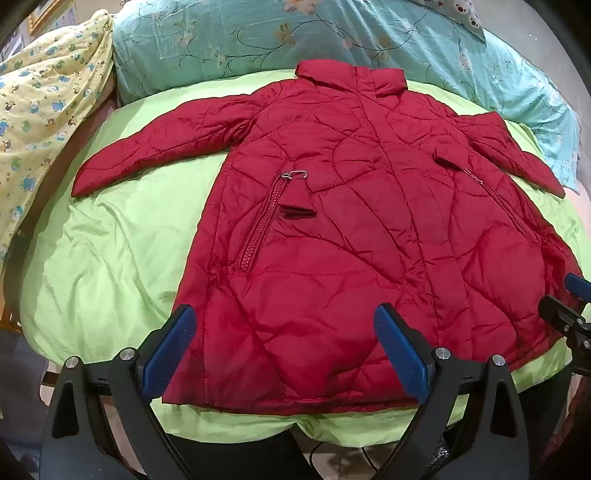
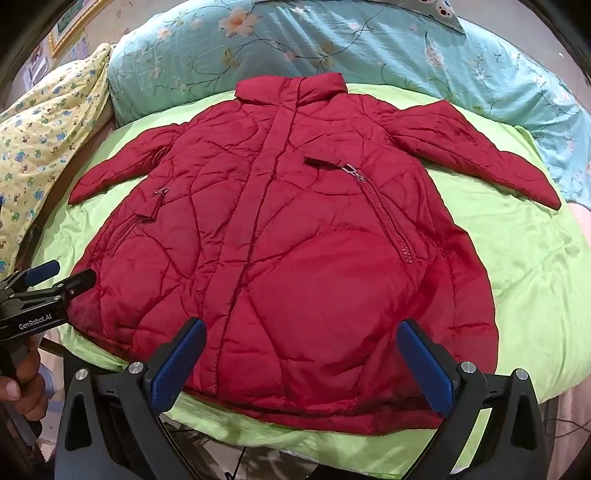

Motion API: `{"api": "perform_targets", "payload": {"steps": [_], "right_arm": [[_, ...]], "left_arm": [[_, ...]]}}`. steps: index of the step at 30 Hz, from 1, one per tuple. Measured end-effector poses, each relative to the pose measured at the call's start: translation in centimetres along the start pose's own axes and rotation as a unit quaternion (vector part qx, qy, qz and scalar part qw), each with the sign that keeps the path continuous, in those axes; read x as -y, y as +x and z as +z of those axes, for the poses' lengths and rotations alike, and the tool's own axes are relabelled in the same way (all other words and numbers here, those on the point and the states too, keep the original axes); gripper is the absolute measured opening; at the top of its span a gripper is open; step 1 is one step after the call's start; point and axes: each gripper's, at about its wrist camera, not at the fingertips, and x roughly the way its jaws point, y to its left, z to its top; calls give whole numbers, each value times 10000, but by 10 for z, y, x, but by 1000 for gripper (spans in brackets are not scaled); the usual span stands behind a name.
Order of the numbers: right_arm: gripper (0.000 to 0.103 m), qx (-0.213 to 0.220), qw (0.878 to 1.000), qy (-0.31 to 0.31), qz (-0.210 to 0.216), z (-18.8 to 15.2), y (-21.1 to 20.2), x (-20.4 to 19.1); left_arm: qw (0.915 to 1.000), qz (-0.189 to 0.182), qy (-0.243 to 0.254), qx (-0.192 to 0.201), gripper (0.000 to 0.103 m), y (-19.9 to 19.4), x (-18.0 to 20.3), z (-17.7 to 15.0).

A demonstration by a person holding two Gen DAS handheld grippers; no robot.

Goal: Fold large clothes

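A red quilted padded jacket (image 1: 354, 206) lies flat, front up, on a light green sheet (image 1: 110, 258), collar at the far side, both sleeves spread out. It also shows in the right wrist view (image 2: 288, 236). My left gripper (image 1: 284, 347) is open and empty, hovering above the jacket's near hem on its left half. My right gripper (image 2: 303, 358) is open and empty above the near hem on the right half. The left gripper shows at the left edge of the right wrist view (image 2: 62, 278); the right gripper shows at the right edge of the left wrist view (image 1: 569, 299).
A turquoise floral quilt (image 1: 332, 33) lies bunched behind the collar. A yellow printed blanket (image 1: 40, 103) is heaped at the left. The green sheet (image 2: 524, 243) extends around the jacket, and its near edge drops off the bed just below the hem.
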Motion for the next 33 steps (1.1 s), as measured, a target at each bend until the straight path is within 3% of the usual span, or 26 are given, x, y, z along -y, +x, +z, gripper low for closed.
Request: {"api": "perform_targets", "payload": {"steps": [33], "right_arm": [[103, 14, 10000, 25, 38, 6, 1, 1]], "left_arm": [[10000, 4, 1, 11, 98, 3, 0, 4]]}}
